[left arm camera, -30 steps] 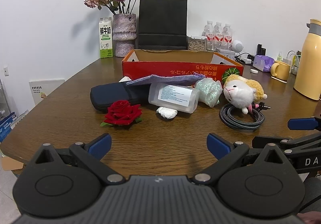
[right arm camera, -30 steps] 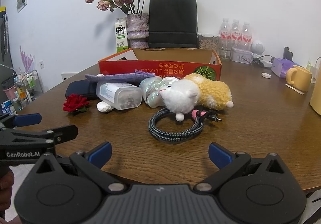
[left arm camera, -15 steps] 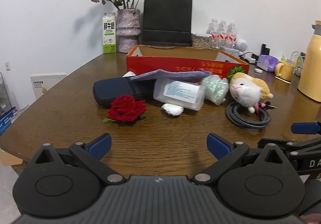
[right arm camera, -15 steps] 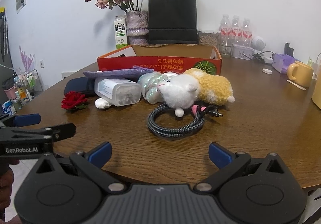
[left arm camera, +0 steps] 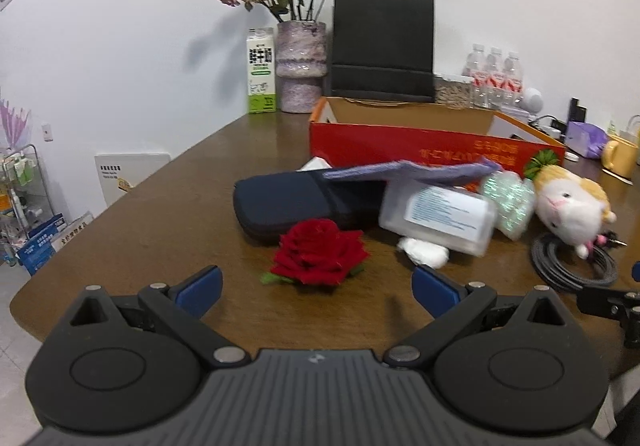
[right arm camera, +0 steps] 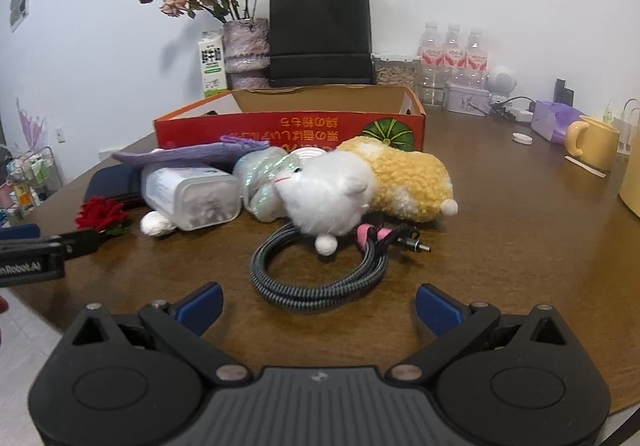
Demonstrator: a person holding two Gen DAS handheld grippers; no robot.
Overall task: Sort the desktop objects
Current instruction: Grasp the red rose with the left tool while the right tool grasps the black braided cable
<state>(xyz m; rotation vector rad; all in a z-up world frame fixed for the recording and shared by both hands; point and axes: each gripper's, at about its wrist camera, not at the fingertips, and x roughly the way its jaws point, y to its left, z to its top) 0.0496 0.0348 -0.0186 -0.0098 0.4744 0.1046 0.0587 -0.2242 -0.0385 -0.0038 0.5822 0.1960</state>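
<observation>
Both grippers have come closer to the pile within the last second, and nothing is grasped yet.

From the left wrist view, the left gripper (left arm camera: pixel 316 288) has moved forward and a little to the left. The red rose (left arm camera: pixel 318 251) was farther ahead before; now it lies just in front of the released fingers (left arm camera: pixel 200 286), nearly between them, and in front of the dark pouch (left arm camera: pixel 296 202). The plastic jar (left arm camera: pixel 438 216) is to the right of the rose, and the red box (left arm camera: pixel 400 150) stands behind it. This suggests the rose is the first thing to be sorted, probably into that box.

From the right wrist view, the right gripper (right arm camera: pixel 318 304) has also advanced over the surface (right arm camera: pixel 520 238). Its fingers are spread wide and hold nothing. The coiled cable (right arm camera: pixel 316 278) lies just ahead of them, in front of the red box, and the plush toy (right arm camera: pixel 360 190) rests partly on it. The cable seems its likely target.
</observation>
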